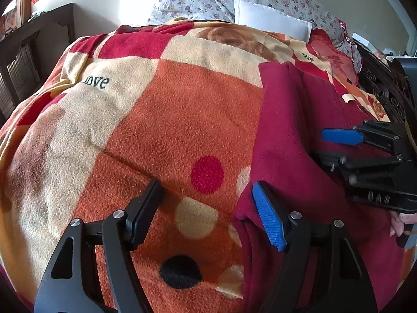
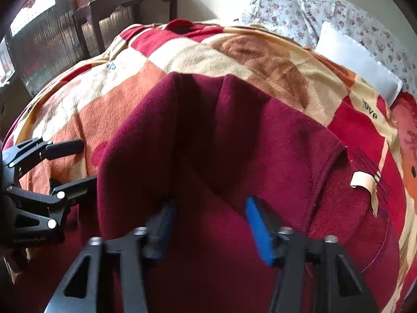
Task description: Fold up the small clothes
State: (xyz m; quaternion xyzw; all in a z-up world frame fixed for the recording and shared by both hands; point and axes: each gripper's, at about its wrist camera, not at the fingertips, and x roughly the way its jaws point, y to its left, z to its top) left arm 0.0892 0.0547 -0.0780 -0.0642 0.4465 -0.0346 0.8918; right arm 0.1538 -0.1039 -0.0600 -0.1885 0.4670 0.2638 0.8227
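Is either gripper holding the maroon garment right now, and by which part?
Neither. The left gripper and right gripper are open over the maroon garment.

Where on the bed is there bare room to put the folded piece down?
Left of the maroon garment, the checked blanket lies bare up to the white pillow. The garment's side is crowded: left gripper at its edge, right gripper over it.

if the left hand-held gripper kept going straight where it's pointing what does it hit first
Most likely the patterned blanket on the bed. The left hand-held gripper points down at its orange patch with jaws open and nothing between them. The maroon garment lies just beside its blue-padded finger, so depth is uncertain there.
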